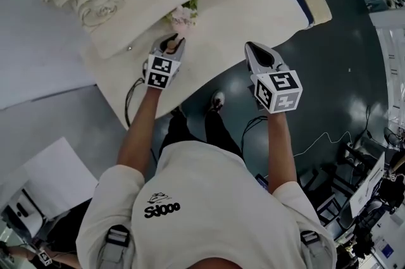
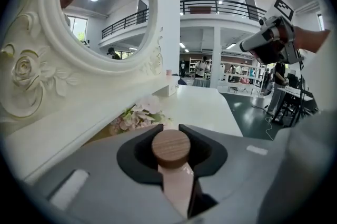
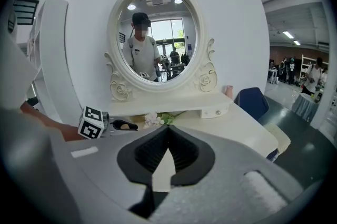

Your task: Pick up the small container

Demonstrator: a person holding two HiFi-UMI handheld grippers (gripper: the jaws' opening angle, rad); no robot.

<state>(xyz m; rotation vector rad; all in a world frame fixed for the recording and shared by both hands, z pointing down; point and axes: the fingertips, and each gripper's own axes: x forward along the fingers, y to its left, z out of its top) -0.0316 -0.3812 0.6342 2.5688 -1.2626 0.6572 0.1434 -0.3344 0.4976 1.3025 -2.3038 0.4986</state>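
Observation:
The small container (image 2: 171, 148) is a pale pink bottle with a round wooden lid. It sits between the dark pads of my left gripper (image 2: 171, 128), which is shut on it. In the head view, the left gripper (image 1: 171, 46) is over the white dressing table (image 1: 253, 2), just in front of the flowers, with the container (image 1: 171, 43) showing between its jaws. My right gripper (image 1: 255, 48) hangs off the table's front edge, to the right. Its jaws meet at the tips with nothing between them (image 3: 168, 126).
A bunch of pale pink flowers (image 1: 183, 14) lies against the mirror's base shelf (image 1: 114, 27). The oval ornate mirror (image 3: 156, 38) stands behind. A blue chair (image 3: 254, 102) is at the table's right end, and a small pink cup (image 3: 228, 91) stands on the shelf.

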